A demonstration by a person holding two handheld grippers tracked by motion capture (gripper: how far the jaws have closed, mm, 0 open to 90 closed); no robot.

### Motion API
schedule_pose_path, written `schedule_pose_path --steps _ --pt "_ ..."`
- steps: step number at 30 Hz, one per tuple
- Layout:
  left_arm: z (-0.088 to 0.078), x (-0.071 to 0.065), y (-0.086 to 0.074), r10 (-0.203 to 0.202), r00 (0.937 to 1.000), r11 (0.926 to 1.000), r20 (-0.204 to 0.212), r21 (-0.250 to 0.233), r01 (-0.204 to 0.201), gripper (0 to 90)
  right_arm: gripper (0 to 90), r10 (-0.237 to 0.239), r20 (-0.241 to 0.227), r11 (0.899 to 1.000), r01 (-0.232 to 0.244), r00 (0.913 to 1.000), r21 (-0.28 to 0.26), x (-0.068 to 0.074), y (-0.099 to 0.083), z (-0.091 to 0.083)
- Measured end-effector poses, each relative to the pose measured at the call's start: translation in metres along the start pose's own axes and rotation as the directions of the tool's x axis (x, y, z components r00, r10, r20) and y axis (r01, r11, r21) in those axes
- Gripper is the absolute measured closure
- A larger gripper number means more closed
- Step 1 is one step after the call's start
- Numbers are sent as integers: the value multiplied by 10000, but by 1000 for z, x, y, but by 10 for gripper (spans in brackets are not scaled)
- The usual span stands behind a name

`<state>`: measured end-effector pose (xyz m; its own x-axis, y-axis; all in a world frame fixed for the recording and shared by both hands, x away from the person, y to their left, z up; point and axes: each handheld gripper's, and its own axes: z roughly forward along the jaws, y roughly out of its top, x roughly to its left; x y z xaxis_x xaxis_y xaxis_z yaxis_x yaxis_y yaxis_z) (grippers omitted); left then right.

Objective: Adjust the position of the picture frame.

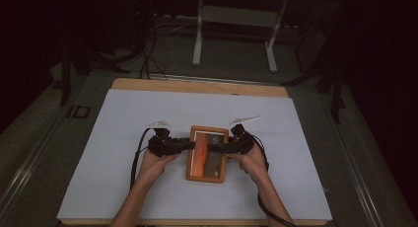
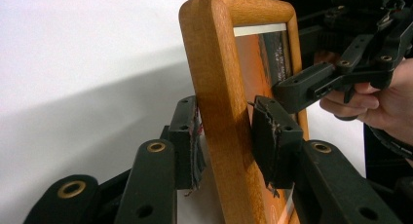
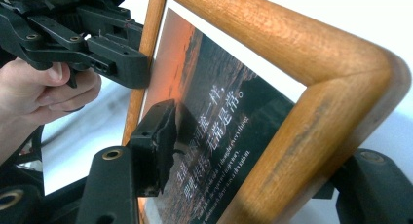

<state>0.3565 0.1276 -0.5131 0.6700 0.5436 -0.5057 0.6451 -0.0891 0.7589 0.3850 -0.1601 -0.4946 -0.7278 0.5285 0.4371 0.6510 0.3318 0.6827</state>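
Observation:
A wooden picture frame [image 1: 207, 173] holding an orange sunset print with white text lies on the white sheet [image 1: 113, 153]. My left gripper [image 1: 191, 145] comes in from the left, shut on the frame's left rail [image 2: 219, 87], one pad on each side of the wood. My right gripper [image 1: 218, 148] reaches in from the right. Its jaws straddle the right rail [image 3: 292, 136]: one pad [image 3: 156, 141] hovers close over the glass, while the other jaw is partly hidden behind the wood. The frame is tilted up off the sheet.
The sheet covers a wood-edged table [image 1: 197, 85]. Two small pale pieces [image 1: 158, 123] [image 1: 245, 120] lie beyond the grippers. A metal stand [image 1: 198, 39] and cables [image 1: 145, 64] sit on the dark floor behind. Open sheet surrounds the frame.

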Motion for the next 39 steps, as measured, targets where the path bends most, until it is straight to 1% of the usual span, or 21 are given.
schedule_pose_path --steps 1,5,7,9,11,12,13,14,16,18,20,21,22,23,24,27,28,29,30,31,39 --pt "0 1 0 -62 10000 10000 23 13 62 641 379 198 42 9998 -198 9998 26 -2 -2 2" --pt "3 7 -1 -494 9987 9988 107 77 493 639 355 427 240 9990 -429 9988 78 -4 -10 3" --pt "5 9 -2 -697 9976 9975 54 157 696 635 375 513 343 9987 -513 9981 -30 -5 -13 2" --pt "6 12 -2 -848 9964 9962 95 228 846 631 389 589 507 9983 -586 9970 -74 -6 -16 0" --pt "6 13 -2 -883 9960 9958 127 241 880 631 384 581 514 9983 -577 9970 -83 -7 -17 0" --pt "8 16 -2 -1051 9944 9939 96 355 1047 625 382 513 396 9985 -521 9979 182 -8 -20 3" --pt "8 16 -2 -1051 9944 9939 96 355 1047 623 382 513 396 9985 -521 9979 182 -8 -20 3" --pt "10 19 -3 -1235 9923 9918 116 360 1230 621 393 699 405 9974 -705 9967 155 -10 -21 3" --pt "10 19 -3 -1321 9912 9905 102 389 1316 620 397 769 372 9969 -774 9963 123 -11 -22 3" --pt "12 21 -3 -1577 9875 9861 10 540 1574 617 409 983 373 9951 -986 9945 59 -14 -23 3" --pt "14 24 -4 -1792 9836 9808 -178 753 1801 609 421 971 582 9951 -979 9936 117 -14 -24 3" --pt "14 24 -4 -1792 9836 9808 -178 753 1801 602 432 987 705 9948 -1003 9926 194 -15 -24 2" --pt "15 28 -6 -2035 9787 9745 -258 912 2050 595 441 957 847 9949 -981 9918 243 -15 -25 2" --pt "16 30 -7 -2139 9767 9733 -148 816 2144 591 448 934 945 9949 -966 9911 301 -16 -25 2" --pt "16 30 -8 -2071 9782 9749 -123 804 2075 592 452 926 902 9949 -958 9916 321 -16 -26 2" --pt "16 30 -7 -2035 9790 9756 -108 821 2037 588 454 937 899 9950 -964 9915 272 -17 -27 1" --pt "16 30 -6 -1873 9822 9782 -158 881 1880 583 453 948 934 9948 -979 9911 290 -16 -27 1" --pt "16 30 -6 -1873 9822 9782 -158 881 1880 577 453 948 934 9948 -979 9911 290 -16 -27 1" --pt "17 29 -5 -1689 9853 9812 -239 907 1704 577 452 937 943 9949 -969 9911 293 -15 -27 1" --pt "17 29 -5 -1623 9864 9821 -241 931 1639 570 452 887 1002 9953 -922 9910 308 -15 -27 1" --pt "20 31 -2 -1552 9879 9825 -71 1034 1551 571 456 654 1192 9968 -704 9907 383 -12 -30 -3"
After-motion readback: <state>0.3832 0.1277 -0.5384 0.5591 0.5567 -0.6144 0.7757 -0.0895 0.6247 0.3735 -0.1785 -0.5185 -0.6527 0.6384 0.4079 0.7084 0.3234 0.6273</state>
